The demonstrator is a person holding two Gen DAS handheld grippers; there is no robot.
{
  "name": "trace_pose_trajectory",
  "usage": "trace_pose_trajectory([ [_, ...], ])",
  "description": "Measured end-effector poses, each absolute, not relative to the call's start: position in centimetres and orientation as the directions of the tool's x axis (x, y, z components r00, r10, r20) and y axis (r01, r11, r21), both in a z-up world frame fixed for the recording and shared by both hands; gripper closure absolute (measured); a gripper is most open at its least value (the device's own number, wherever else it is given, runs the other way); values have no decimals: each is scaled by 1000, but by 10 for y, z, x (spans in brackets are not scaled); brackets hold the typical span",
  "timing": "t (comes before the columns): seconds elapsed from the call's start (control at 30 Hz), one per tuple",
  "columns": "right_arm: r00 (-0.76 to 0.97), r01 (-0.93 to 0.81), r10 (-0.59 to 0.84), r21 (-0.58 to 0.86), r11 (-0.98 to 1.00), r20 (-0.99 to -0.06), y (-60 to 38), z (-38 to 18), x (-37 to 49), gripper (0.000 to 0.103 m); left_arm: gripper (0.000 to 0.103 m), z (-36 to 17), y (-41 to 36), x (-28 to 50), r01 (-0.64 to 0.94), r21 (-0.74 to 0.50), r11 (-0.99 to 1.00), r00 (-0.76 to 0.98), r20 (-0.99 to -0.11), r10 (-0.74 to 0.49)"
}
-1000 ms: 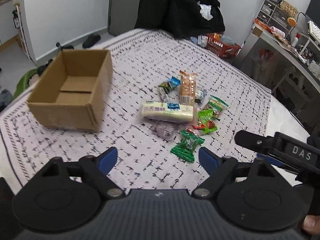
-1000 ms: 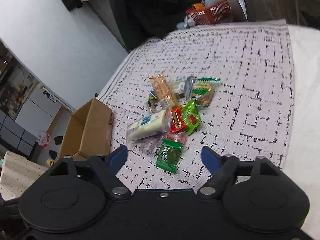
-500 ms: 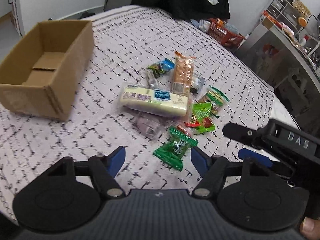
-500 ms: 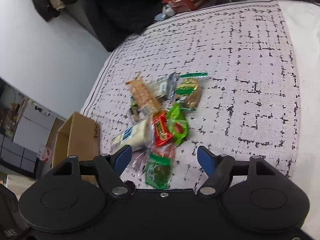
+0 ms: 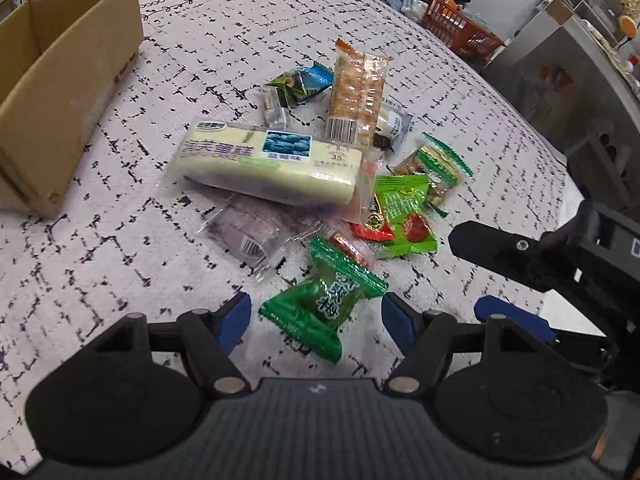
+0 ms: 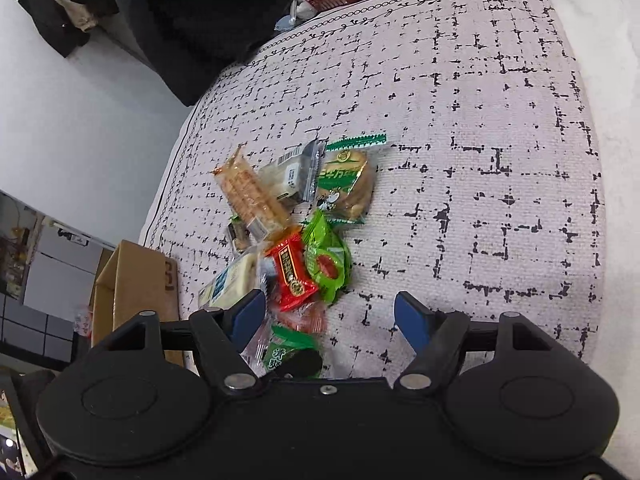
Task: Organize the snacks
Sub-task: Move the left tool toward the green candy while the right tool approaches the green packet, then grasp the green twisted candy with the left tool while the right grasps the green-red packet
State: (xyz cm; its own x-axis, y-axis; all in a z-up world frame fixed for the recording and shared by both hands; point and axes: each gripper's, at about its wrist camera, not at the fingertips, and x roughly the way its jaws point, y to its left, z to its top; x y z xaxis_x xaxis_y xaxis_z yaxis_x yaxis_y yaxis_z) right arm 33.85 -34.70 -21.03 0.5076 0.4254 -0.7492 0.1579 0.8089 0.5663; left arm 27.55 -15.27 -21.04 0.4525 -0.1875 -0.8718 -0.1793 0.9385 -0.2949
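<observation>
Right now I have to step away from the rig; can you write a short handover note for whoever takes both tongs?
Left tongs: open, jaws just narrowed, straddling the dark green candy packet without gripping it.
Right tongs: open, empty, over the near edge of the pile by the red packet.
Snacks: all heaped on the patterned cloth, including the blueberry cake bar and cracker pack.
Cardboard box: beside the pile; the part in view holds nothing.
Done: nothing boxed.
Left: every snack.
</observation>
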Motion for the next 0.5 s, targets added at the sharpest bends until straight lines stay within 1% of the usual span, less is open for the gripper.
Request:
trace_pose_trajectory([
  [0.07,507,161,427,569,807,-749,-345,-214,344,36,42,-216,-156,279,-189,-288,939,438,-881,-182],
  [0.1,509,162,423,566,809,-750,-343,-215,346,37,45,-218,-156,280,-195,-283,939,434,-884,-176],
  [0.13,512,160,415,558,814,-752,-341,-217,349,38,51,-219,-156,281,-203,-277,939,436,-884,-167],
  [0.17,512,159,409,551,819,-755,-339,-219,351,39,53,-219,-154,281,-210,-278,937,440,-883,-163],
  [0.27,500,166,404,543,823,-766,-333,-226,358,44,55,-218,-149,281,-237,-300,924,447,-878,-170],
  [0.5,499,178,401,543,821,-769,-331,-239,368,44,56,-210,-138,281,-274,-313,910,465,-871,-160],
])
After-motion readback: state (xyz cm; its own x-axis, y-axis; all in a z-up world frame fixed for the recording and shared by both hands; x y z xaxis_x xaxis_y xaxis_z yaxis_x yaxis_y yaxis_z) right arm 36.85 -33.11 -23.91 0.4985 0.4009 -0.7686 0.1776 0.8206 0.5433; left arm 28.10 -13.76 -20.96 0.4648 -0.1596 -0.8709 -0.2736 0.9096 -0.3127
